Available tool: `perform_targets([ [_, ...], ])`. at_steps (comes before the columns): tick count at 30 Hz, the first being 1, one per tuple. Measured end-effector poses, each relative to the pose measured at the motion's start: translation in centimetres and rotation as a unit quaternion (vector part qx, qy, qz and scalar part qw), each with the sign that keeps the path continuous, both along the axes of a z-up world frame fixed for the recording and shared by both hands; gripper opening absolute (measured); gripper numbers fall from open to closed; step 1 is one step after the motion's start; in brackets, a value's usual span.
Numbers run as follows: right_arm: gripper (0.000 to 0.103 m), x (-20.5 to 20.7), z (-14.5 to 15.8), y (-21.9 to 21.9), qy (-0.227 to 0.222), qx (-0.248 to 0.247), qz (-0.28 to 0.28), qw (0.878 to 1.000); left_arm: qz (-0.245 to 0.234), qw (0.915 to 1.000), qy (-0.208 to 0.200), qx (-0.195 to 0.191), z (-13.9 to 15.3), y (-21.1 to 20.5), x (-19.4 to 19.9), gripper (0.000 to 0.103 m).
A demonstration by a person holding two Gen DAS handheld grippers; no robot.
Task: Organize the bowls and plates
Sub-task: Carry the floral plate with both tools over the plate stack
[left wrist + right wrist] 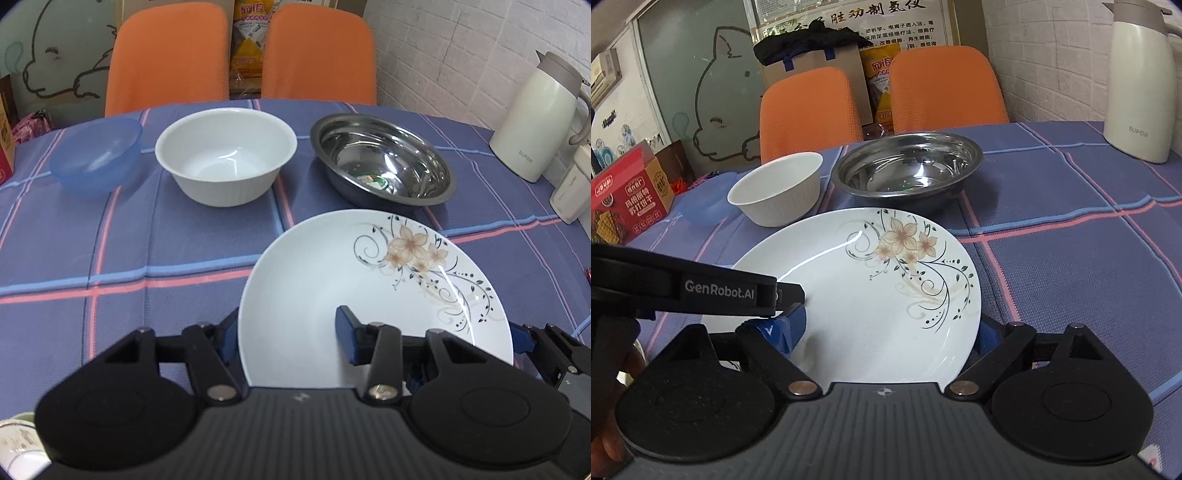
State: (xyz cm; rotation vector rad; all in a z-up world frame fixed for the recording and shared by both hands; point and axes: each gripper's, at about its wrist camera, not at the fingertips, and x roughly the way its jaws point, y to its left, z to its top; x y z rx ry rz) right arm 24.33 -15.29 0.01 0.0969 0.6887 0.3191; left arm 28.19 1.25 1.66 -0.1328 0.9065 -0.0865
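Observation:
A white plate with a flower pattern (332, 280) is held over the plaid tablecloth (129, 240). My left gripper (288, 332) straddles the plate's left rim, one finger under it and one on top. My right gripper (886, 328) straddles the same plate (886, 288) from the right side, one pad on top and one below its rim. Behind it stand a blue plastic bowl (96, 155), a white ribbed bowl (225, 158) and a steel basin (380, 162). In the right wrist view the white bowl (779, 192) and basin (908, 166) show too.
A cream thermos jug (539, 114) stands at the right by the brick wall, with a small white container (569, 188) beside it. Two orange chairs (170, 51) sit behind the table. A red biscuit box (624, 195) lies at the left edge.

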Motion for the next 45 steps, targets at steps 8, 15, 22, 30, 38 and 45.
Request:
perform_targets([
  [8, 0.079, -1.7, 0.7, 0.6, -0.018, -0.001, -0.001, 1.0, -0.001, 0.9999, -0.017, 0.004, 0.8, 0.1, -1.3, 0.036],
  [15, 0.079, -2.5, 1.1, 0.8, -0.026, 0.008, -0.005, 1.0, 0.001, 0.9995, -0.031, 0.006, 1.5, 0.5, -2.5, 0.036],
  [22, 0.079, -3.8, 2.4, 1.7, -0.043, 0.012, -0.002, 0.999, 0.009, 0.9987, -0.051, -0.005, 3.1, 1.9, -4.4, 0.036],
  [30, 0.079, -7.4, 4.3, 5.0, -0.07, 0.01, 0.019, 0.997, 0.035, 0.9963, -0.077, -0.015, 4.8, 6.8, -9.8, 0.036],
  [38, 0.079, -12.4, 4.0, 11.6, -0.075, 0.014, 0.079, 0.994, 0.089, 0.9924, -0.084, 0.009, 4.4, 13.4, -17.0, 0.036],
  [45, 0.079, -15.5, 2.8, 15.5, -0.064, 0.0, 0.126, 0.99, 0.123, 0.989, -0.081, 0.014, 2.6, 16.6, -21.0, 0.036],
])
